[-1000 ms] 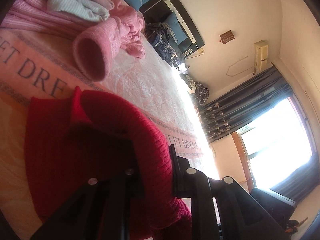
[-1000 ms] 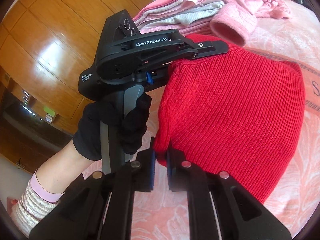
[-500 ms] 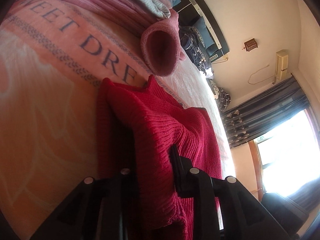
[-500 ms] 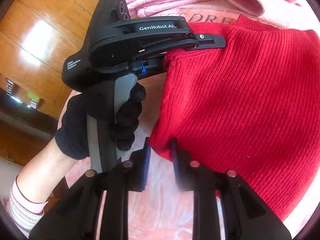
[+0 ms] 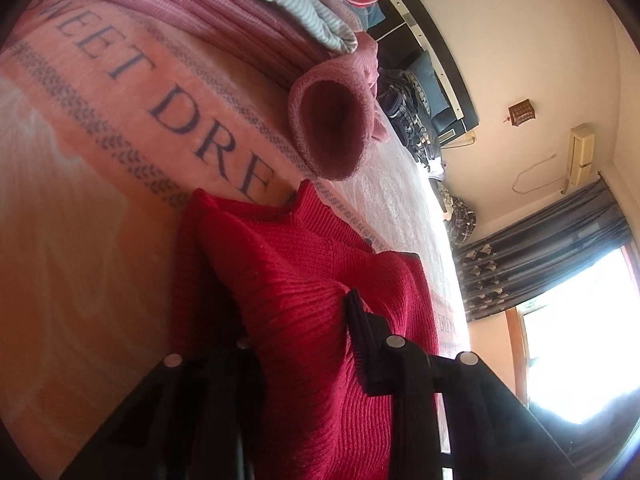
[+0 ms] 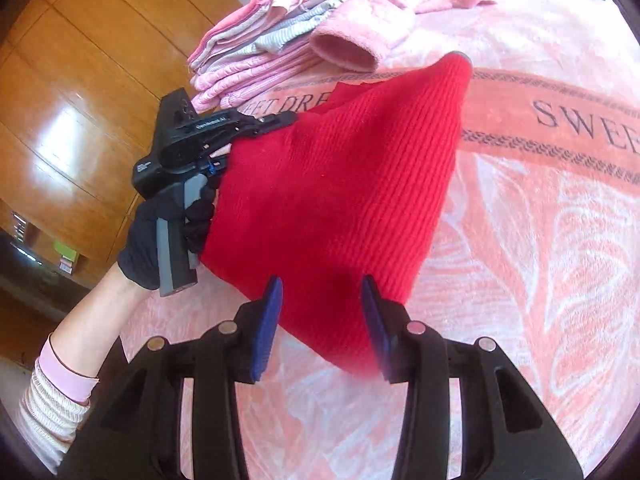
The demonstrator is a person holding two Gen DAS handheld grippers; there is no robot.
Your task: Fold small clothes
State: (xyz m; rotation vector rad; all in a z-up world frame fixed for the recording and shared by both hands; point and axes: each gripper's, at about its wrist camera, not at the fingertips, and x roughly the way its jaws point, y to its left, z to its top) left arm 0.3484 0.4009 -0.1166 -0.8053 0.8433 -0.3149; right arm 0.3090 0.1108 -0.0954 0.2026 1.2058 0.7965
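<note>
Right wrist view: we see the right gripper (image 6: 322, 320) with its blue pads spread wide, the hem of the red knit sweater (image 6: 340, 184) lying between them but unpinched. We judge that this corner has been let go so the cloth can settle onto the pink blanket (image 6: 540, 240). At the sweater's far edge the left gripper (image 6: 224, 136), carried by a gloved hand (image 6: 148, 248), reaches into the fabric. Left wrist view: the sweater (image 5: 304, 288) bulges up between the left gripper's (image 5: 296, 332) fingers, which clamp a thick fold of knit. We take this hold to keep one side raised while the fold is laid over. The sweater lies on the blanket near its printed lettering. A stack of folded pink clothes (image 6: 256, 56) and a loose pink garment with an open cuff (image 5: 328, 128) lie just beyond it.
</note>
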